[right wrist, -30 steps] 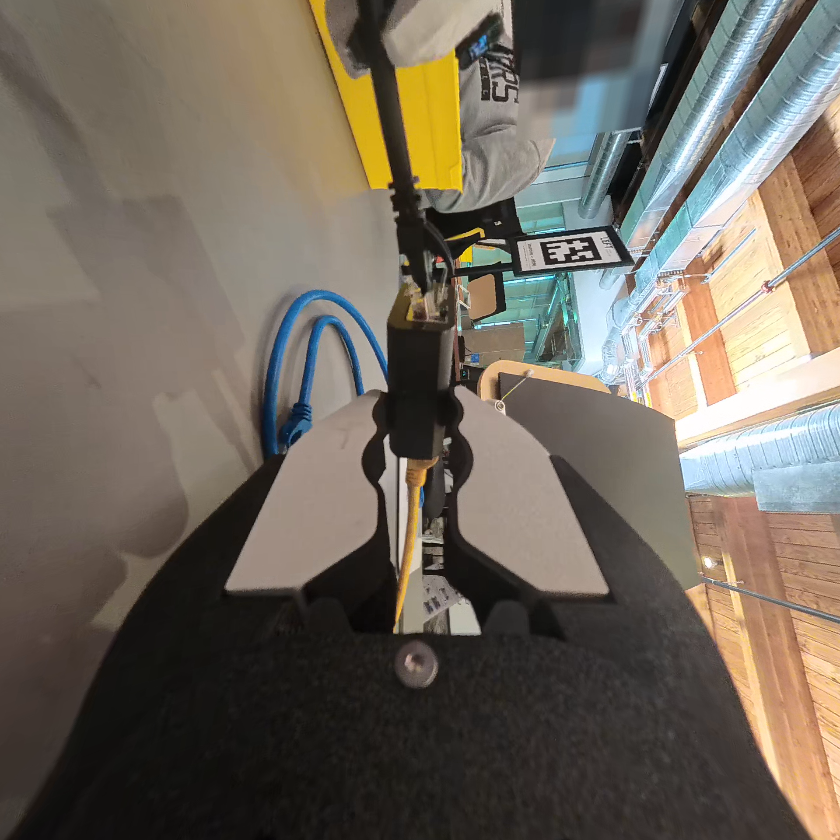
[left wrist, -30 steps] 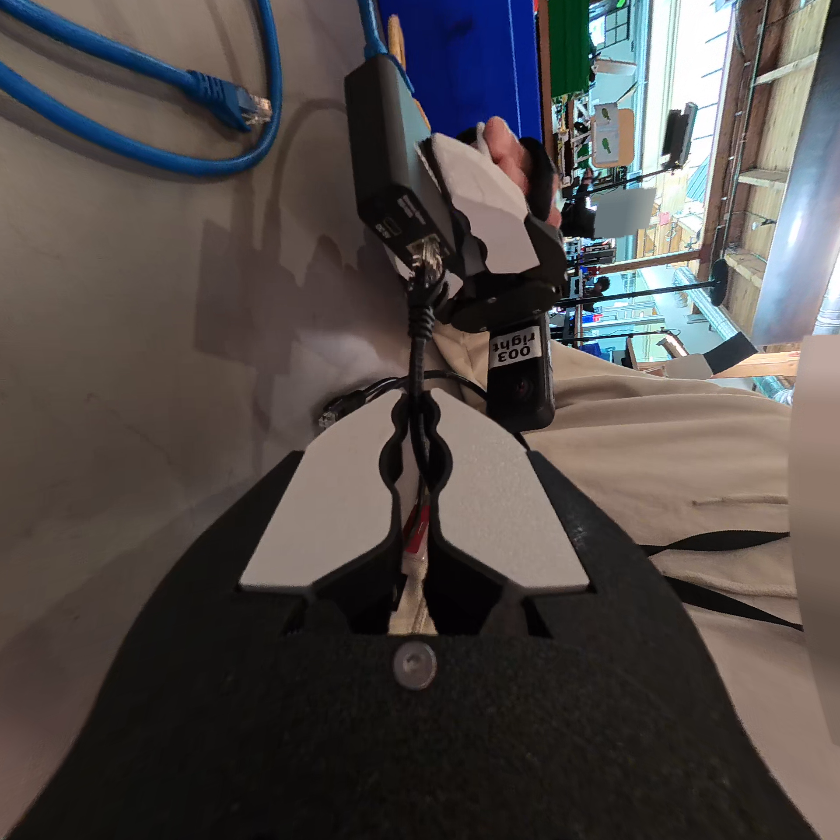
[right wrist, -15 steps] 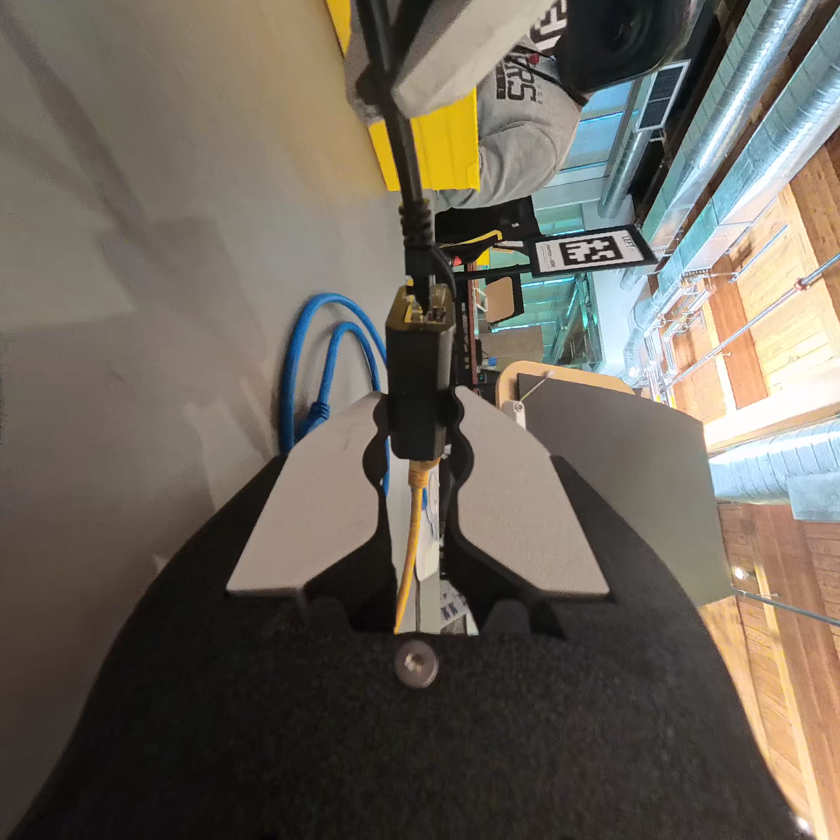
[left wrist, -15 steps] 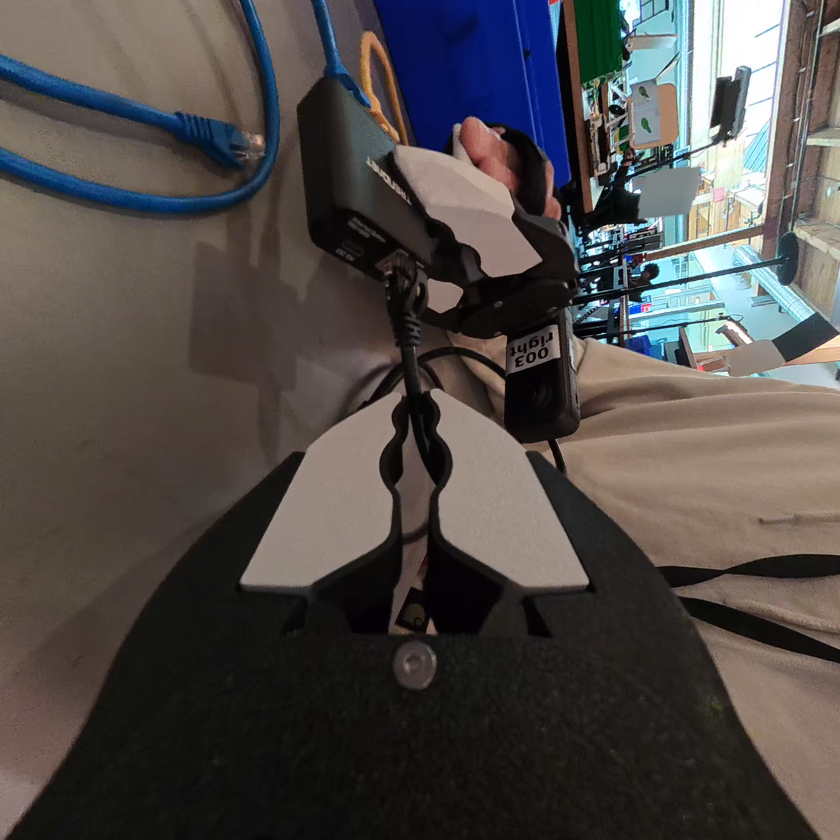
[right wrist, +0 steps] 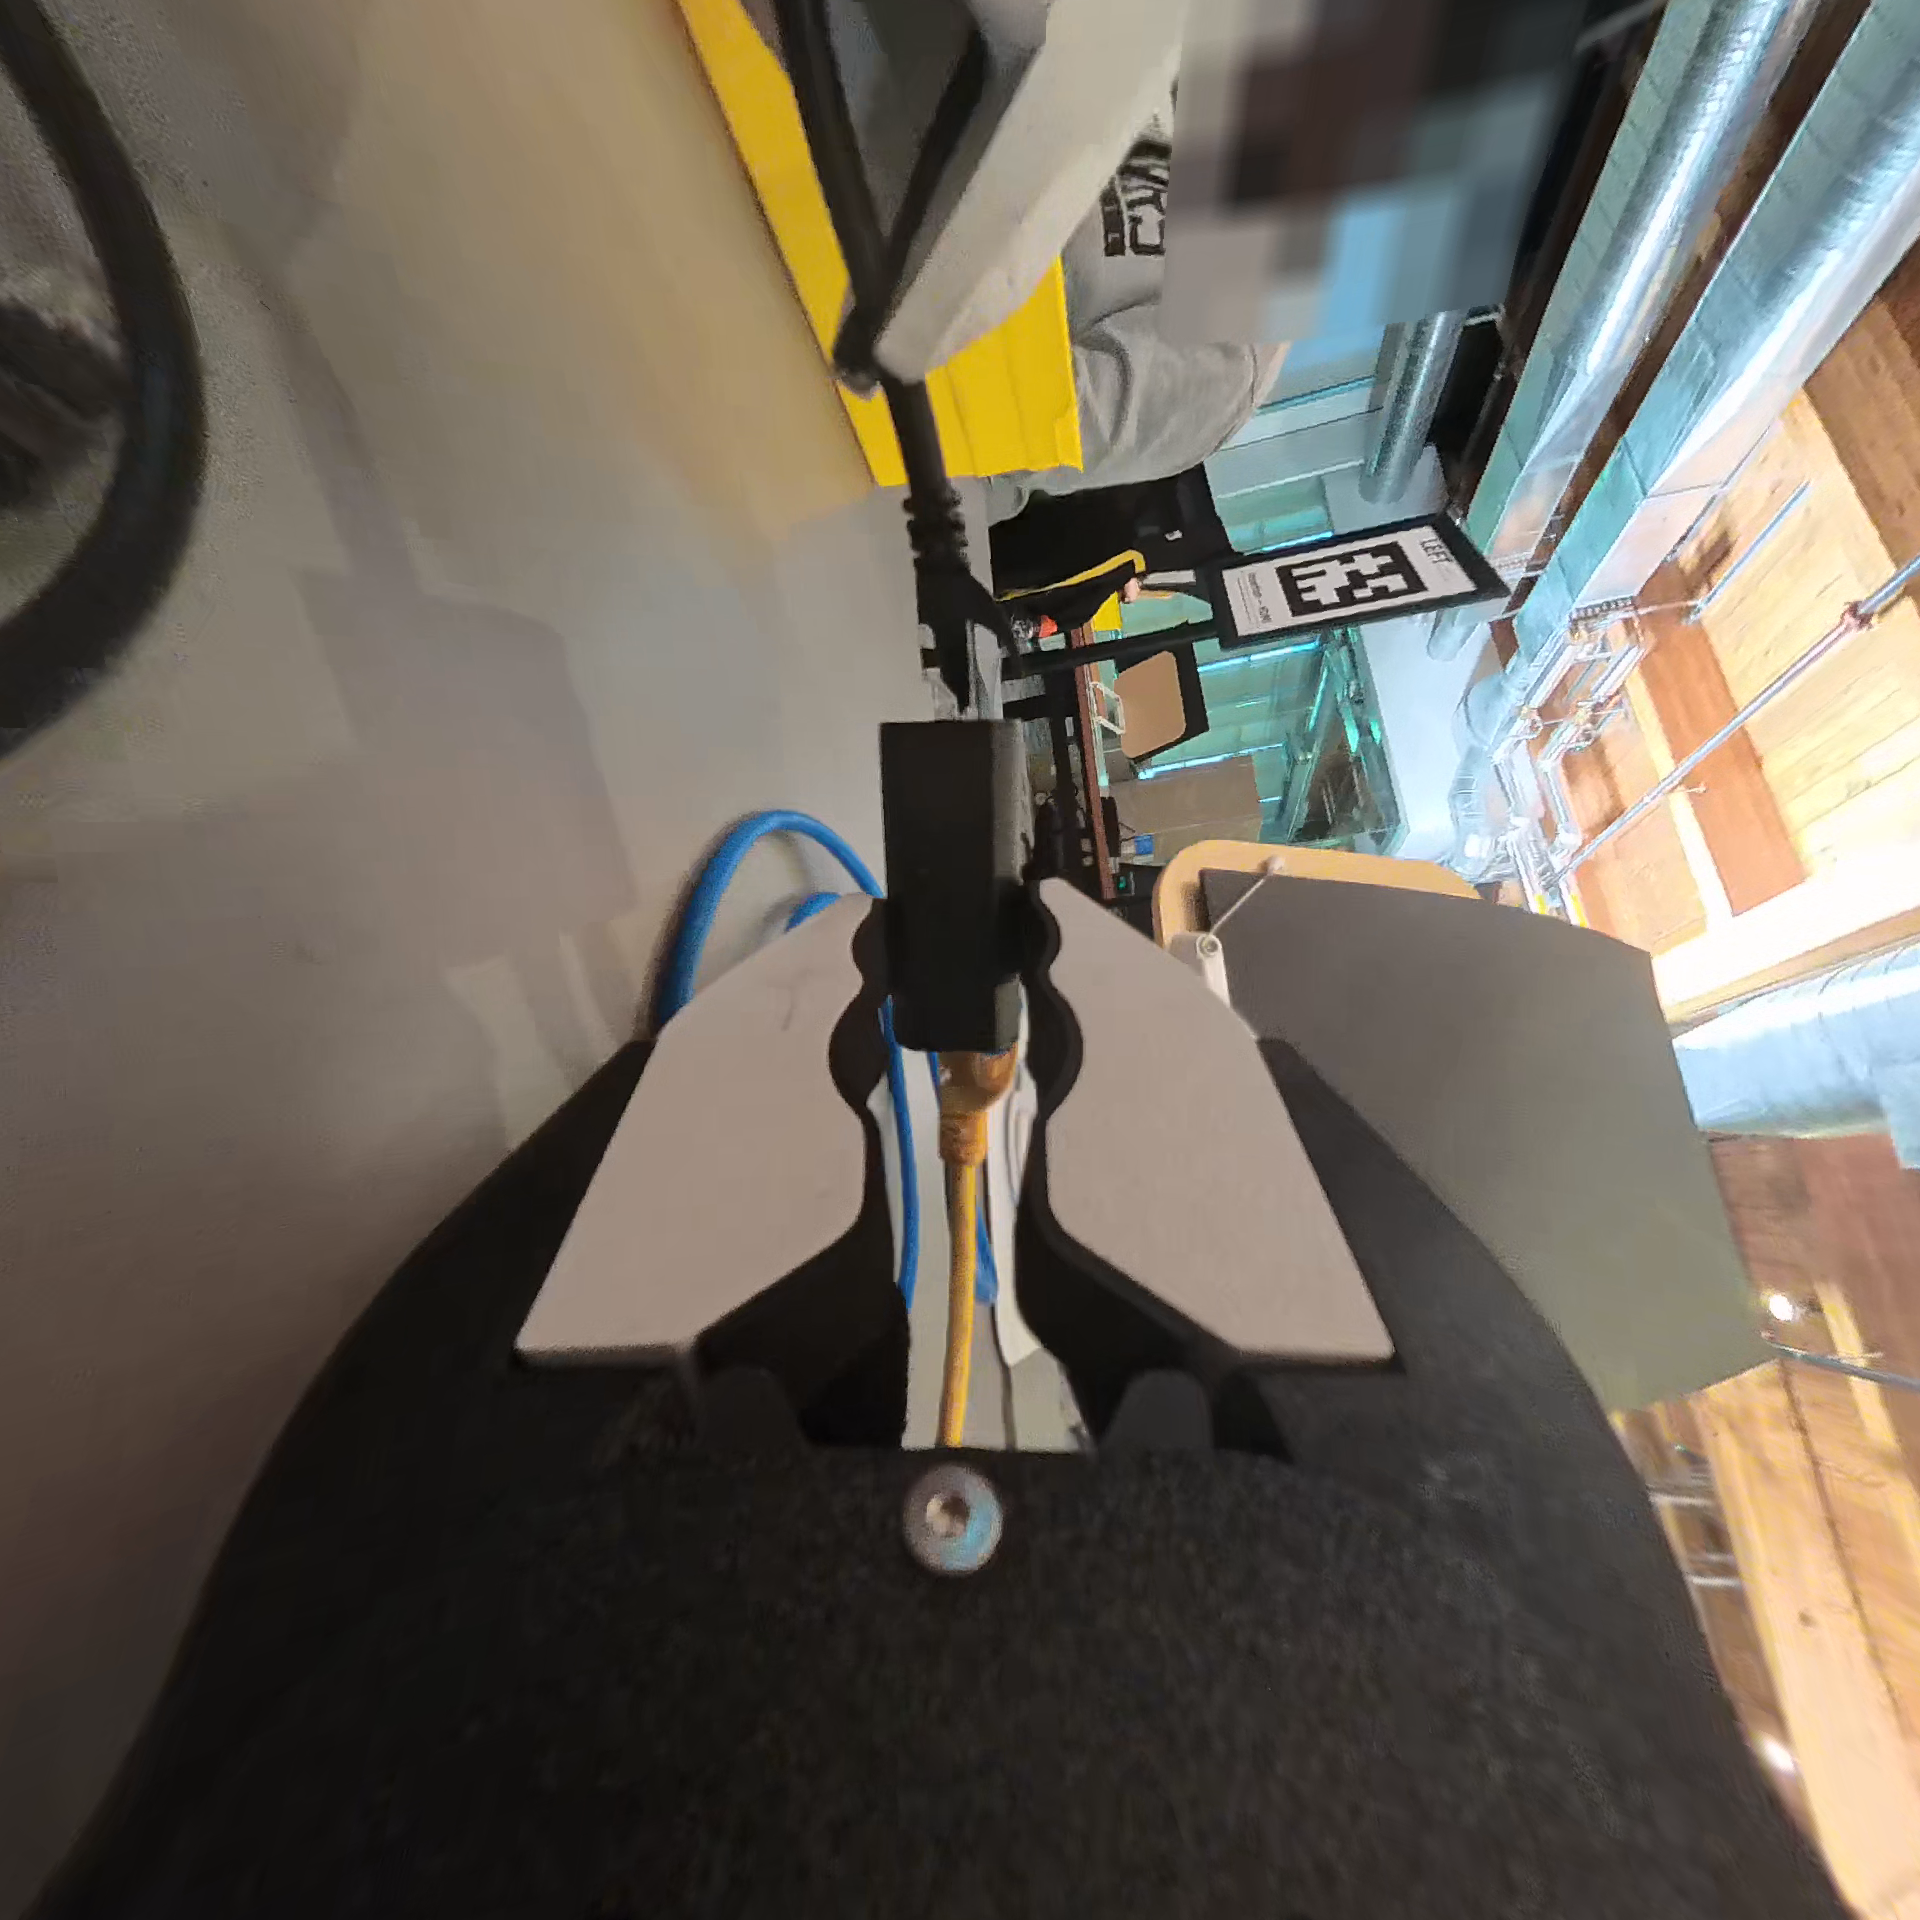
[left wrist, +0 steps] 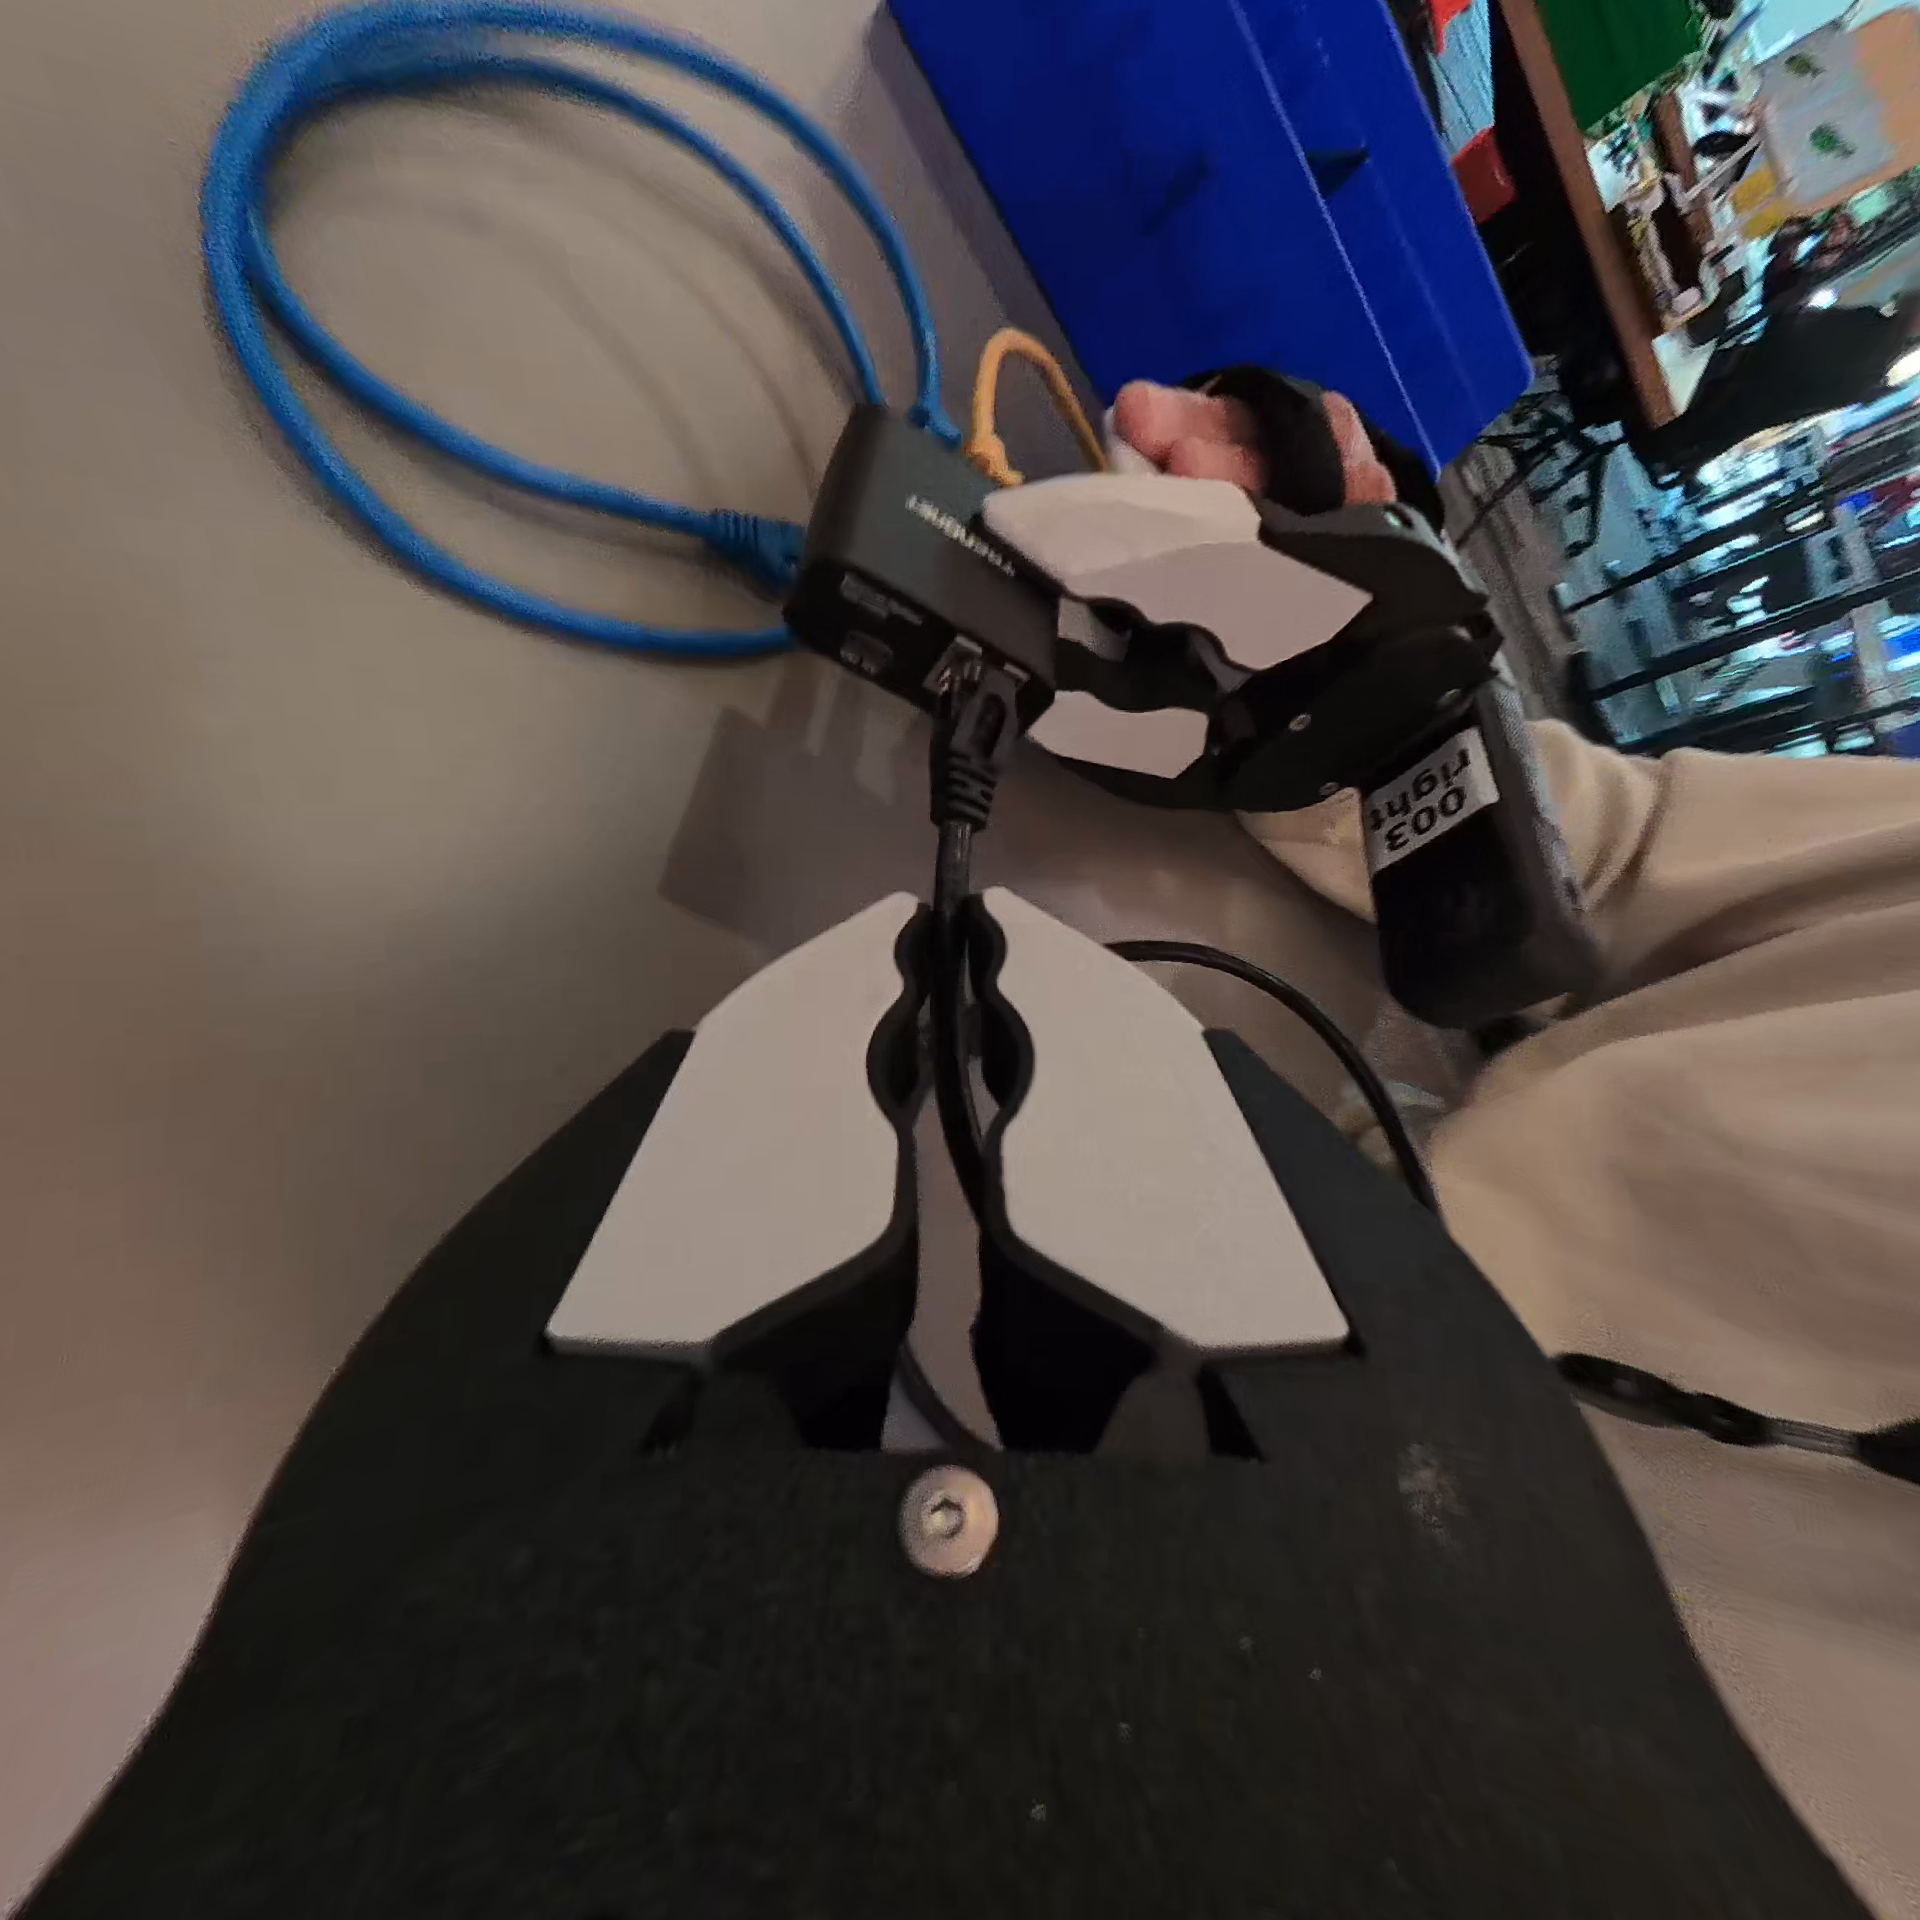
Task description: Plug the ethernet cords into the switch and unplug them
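Note:
My right gripper (right wrist: 951,914) is shut on the small black switch (right wrist: 948,862), held above the grey table. In the left wrist view the switch (left wrist: 914,551) sits between the right gripper's white fingers (left wrist: 1164,561). My left gripper (left wrist: 951,914) is shut on the black ethernet cord (left wrist: 951,862) just behind its plug (left wrist: 971,727), which sits in a front port of the switch. The same cord (right wrist: 935,520) runs up to the left gripper (right wrist: 997,187) in the right wrist view. A yellow cord (right wrist: 961,1195) and a blue cord (left wrist: 914,343) enter the switch's back.
The blue cord loops on the table (left wrist: 312,364), with a loose blue plug (left wrist: 753,545) beside the switch. A blue bin (left wrist: 1195,187) stands behind. A yellow bin (right wrist: 935,312) and a person in a grey top (right wrist: 1143,260) are at the far side. The grippers' ends are close to 8 cm from one another.
The black plug has gone from the port's mouth fully into the switch. Both grippers have turned with the switch, and more of the blue loop shows.

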